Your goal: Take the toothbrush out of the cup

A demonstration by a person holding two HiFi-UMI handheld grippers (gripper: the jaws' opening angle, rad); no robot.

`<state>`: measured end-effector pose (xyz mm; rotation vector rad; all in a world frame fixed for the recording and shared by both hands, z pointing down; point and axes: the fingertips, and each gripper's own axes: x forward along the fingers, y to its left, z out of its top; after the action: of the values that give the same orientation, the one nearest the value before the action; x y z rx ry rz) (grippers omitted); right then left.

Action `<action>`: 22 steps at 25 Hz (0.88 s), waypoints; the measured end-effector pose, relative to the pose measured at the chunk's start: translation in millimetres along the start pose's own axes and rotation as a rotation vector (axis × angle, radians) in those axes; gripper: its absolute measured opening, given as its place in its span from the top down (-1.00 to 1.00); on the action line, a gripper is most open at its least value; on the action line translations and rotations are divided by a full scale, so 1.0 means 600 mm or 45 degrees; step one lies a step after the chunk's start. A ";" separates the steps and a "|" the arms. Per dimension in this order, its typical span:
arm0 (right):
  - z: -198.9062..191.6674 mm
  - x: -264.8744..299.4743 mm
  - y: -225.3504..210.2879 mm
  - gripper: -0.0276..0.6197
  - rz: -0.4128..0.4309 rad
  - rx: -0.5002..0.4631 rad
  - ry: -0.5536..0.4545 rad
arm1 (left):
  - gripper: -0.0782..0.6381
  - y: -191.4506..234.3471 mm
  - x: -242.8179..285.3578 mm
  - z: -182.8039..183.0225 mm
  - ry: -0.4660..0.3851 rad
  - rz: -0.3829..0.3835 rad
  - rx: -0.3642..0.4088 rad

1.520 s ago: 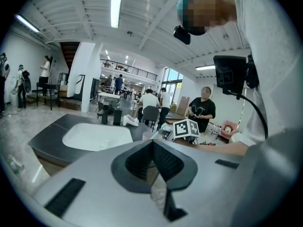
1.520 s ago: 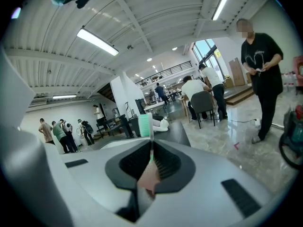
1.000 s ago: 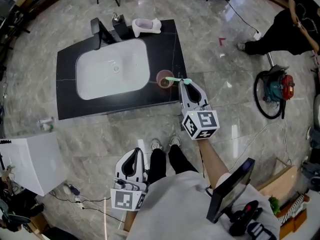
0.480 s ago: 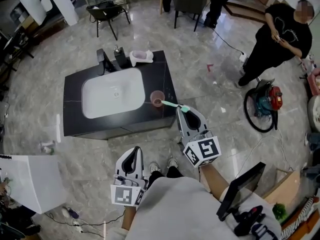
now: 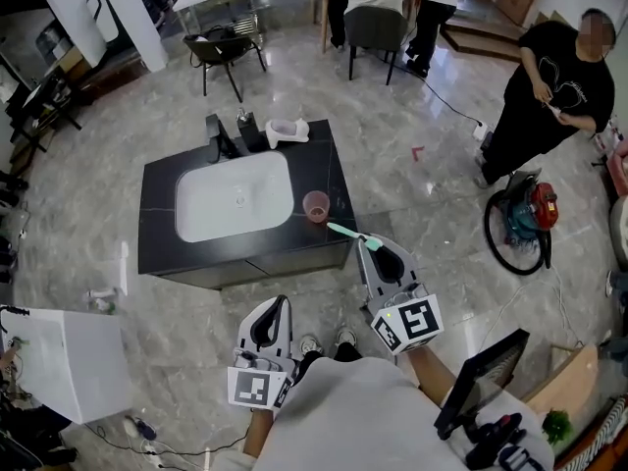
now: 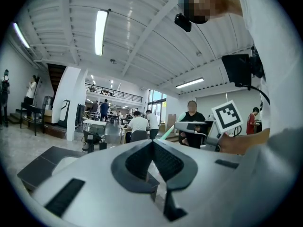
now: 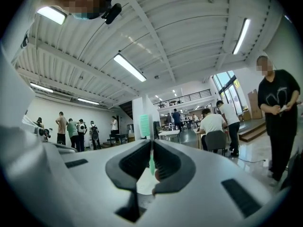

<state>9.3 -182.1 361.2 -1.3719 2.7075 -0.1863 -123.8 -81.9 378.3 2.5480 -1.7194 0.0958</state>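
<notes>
**Green toothbrush clamped in the right jaws, clear of the pink cup**

Green and slim, the toothbrush (image 5: 343,231) sits pinched between the two jaws of the right gripper (image 5: 371,246), which are clenched on its handle. In the right gripper view the handle runs straight up the narrow seam where the jaws meet, and the pale green bristle head (image 7: 144,124) stands out past the jaw tips, upright and centred. In the head view the brush reaches out ahead of those tips and to their left, its far end pointing toward the cup (image 5: 316,205). The brush is wholly outside the cup, and a gap of dark counter shows between them.

The cup stands upright ahead of the right jaws, near the edge of the black counter (image 5: 157,219), just beside the white basin (image 5: 235,197).

The left gripper (image 5: 281,303) hangs to the left of the right one and nearer the person, well apart from the cup and the brush. Its jaws are pressed together with nothing between them, as the left gripper view shows.
</notes>
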 end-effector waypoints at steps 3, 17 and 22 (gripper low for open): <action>0.000 -0.044 0.020 0.84 0.020 0.006 0.018 | 0.77 -0.010 -0.005 0.008 -0.012 -0.006 0.007; -0.033 -0.161 0.070 0.84 0.003 -0.024 0.132 | 0.77 -0.035 -0.017 0.004 -0.021 -0.036 -0.010; -0.034 -0.148 0.086 0.84 0.025 -0.050 0.120 | 0.77 -0.026 -0.021 0.004 -0.030 -0.027 -0.004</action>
<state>17.7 -79.1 376.3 -1.3801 2.8142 -0.2022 -114.1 -65.1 374.2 2.5746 -1.6991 0.0622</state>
